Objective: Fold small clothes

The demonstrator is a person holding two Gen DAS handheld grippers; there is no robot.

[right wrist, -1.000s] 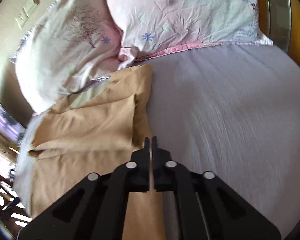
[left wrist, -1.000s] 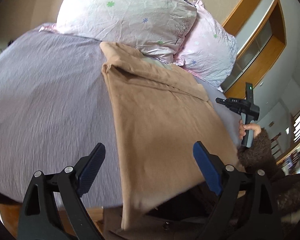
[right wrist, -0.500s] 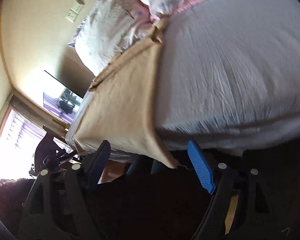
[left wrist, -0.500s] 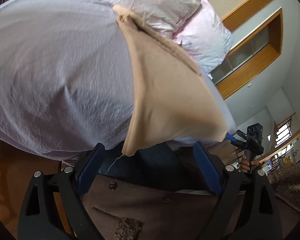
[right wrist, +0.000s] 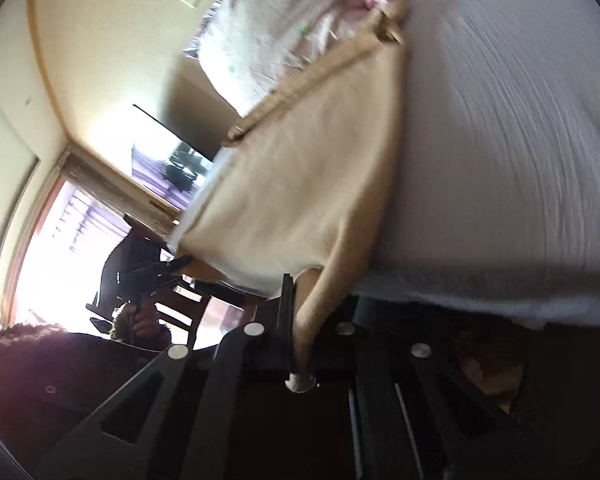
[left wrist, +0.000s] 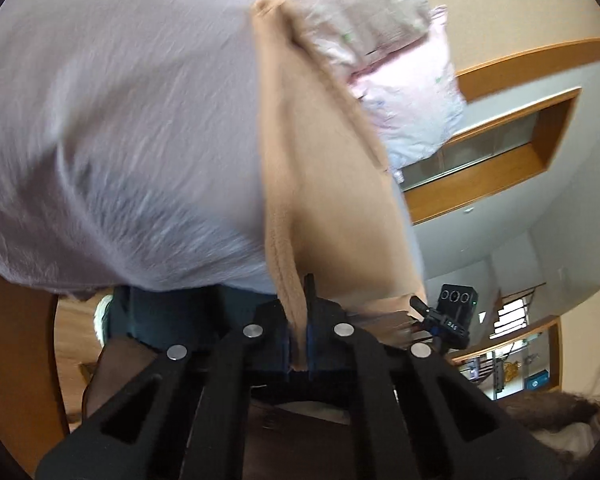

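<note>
A tan garment [left wrist: 332,200] lies stretched along the lavender bed sheet [left wrist: 120,140], its far end against the pillows. My left gripper [left wrist: 298,320] is shut on the garment's near left corner at the bed's front edge. In the right wrist view the same tan garment [right wrist: 300,184] runs up the bed, and my right gripper [right wrist: 302,320] is shut on its near right corner. The right gripper also shows in the left wrist view [left wrist: 452,316], low at the garment's right corner. Both near corners hang just off the mattress edge.
Two floral pink pillows [left wrist: 380,40] sit at the head of the bed; they also show in the right wrist view [right wrist: 284,28]. A wooden window frame [left wrist: 500,152] is on the right wall. A dark chair [right wrist: 148,272] stands by the bright window. My brown coat fills the lower frames.
Both grippers were open at the near corners half a second ago and have now shut on them. Both views have dropped lower toward the bed's front edge.
</note>
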